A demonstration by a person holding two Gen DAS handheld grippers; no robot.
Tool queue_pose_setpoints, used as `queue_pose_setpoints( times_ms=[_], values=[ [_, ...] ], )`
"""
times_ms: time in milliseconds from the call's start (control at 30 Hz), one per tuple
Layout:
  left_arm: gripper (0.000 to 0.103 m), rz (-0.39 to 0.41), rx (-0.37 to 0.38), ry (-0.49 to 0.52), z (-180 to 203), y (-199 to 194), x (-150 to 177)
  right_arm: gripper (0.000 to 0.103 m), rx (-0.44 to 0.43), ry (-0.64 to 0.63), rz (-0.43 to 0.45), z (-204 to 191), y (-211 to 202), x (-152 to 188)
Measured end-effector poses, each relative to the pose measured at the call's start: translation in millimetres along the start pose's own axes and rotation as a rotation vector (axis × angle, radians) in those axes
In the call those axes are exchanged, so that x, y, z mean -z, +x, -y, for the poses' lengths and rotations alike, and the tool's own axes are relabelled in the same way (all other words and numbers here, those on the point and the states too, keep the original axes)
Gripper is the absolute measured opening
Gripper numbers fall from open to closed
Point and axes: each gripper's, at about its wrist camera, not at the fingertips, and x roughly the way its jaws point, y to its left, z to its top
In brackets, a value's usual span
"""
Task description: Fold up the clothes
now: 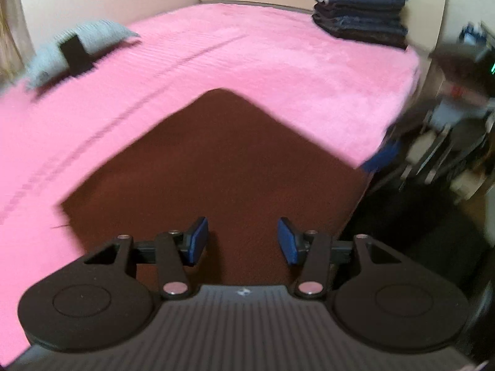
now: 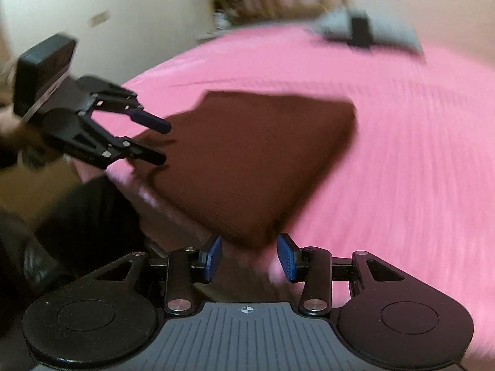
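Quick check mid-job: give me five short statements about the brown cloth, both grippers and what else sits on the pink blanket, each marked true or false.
1. The brown cloth lies folded on the pink blanket. True.
2. The left gripper is clamped on the cloth. False: its jaws stand apart above it, pads not pressing.
3. A stack of folded dark clothes stands at the blanket's far corner. True.
4. The right gripper is shut. False: its jaws stand apart, at the cloth's near corner.
5. The grey garment lies on the brown cloth. False: it lies apart, at the blanket's far edge.
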Motion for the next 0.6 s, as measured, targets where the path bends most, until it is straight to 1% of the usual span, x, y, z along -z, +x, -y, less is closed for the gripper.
queue_pose_setpoints(
  times_ms=[33,67,100,133,233,267,300,333,367,400,433,500,567,600],
  values=[
    [0.045,0.002,-0.031,0.021,-3.2,-9.2,7.5,0.062,0.016,-0.084,-0.006,-13.1,3.1,-3.6],
    [0.045,0.001,-0.055,0.042,-4.7,-16.1,16.1,0.082,0.036,-0.17,-0.016,-26.3,7.0,-6.8],
    [0.045,0.0,-0.079,0.063,-6.3,-23.0,24.7,0.082,0.046,-0.268,-0.028,-39.8,13.3,-8.9],
    [0.045,0.001,-0.092,0.09,-7.3,-29.7,33.5,0.082,0.054,-0.33,-0.049,-48.0,21.8,-10.8],
    [0.046,0.011,-0.108,0.191,0.8,-39.5,53.3,0.082,0.099,-0.463,-0.122,-62.6,47.8,-14.4],
    [0.046,0.013,-0.117,0.234,5.9,-38.7,56.8,0.077,0.125,-0.515,-0.146,-65.7,54.5,-14.2],
    [0.046,0.014,-0.126,0.277,11.0,-37.8,60.2,0.066,0.149,-0.565,-0.173,-67.7,60.9,-14.3],
    [0.047,0.016,-0.135,0.32,16.1,-36.9,63.5,0.062,0.173,-0.603,-0.196,-68.4,65.2,-14.7],
    [0.047,0.016,-0.136,0.353,19.5,-34.7,64.6,0.053,0.196,-0.638,-0.218,-68.6,68.9,-15.1],
    [0.047,0.018,-0.145,0.384,24.2,-30.6,64.7,0.048,0.219,-0.678,-0.241,-68.9,71.3,-14.0],
    [0.048,0.02,-0.154,0.415,28.8,-26.5,64.7,0.046,0.241,-0.721,-0.265,-69.2,73.2,-12.3],
    [0.049,0.021,-0.166,0.474,33.5,-20.1,64.3,0.034,0.265,-0.782,-0.288,-71.4,77.0,-8.6],
    [0.055,0.016,-0.18,0.53,36.5,-11.3,63.4,0.029,0.264,-0.773,-0.282,-66.3,74.2,-10.7],
    [0.057,0.005,-0.189,0.558,38.4,-6.0,63.2,0.029,0.264,-0.749,-0.265,-62.7,68.5,-15.1]
  ],
)
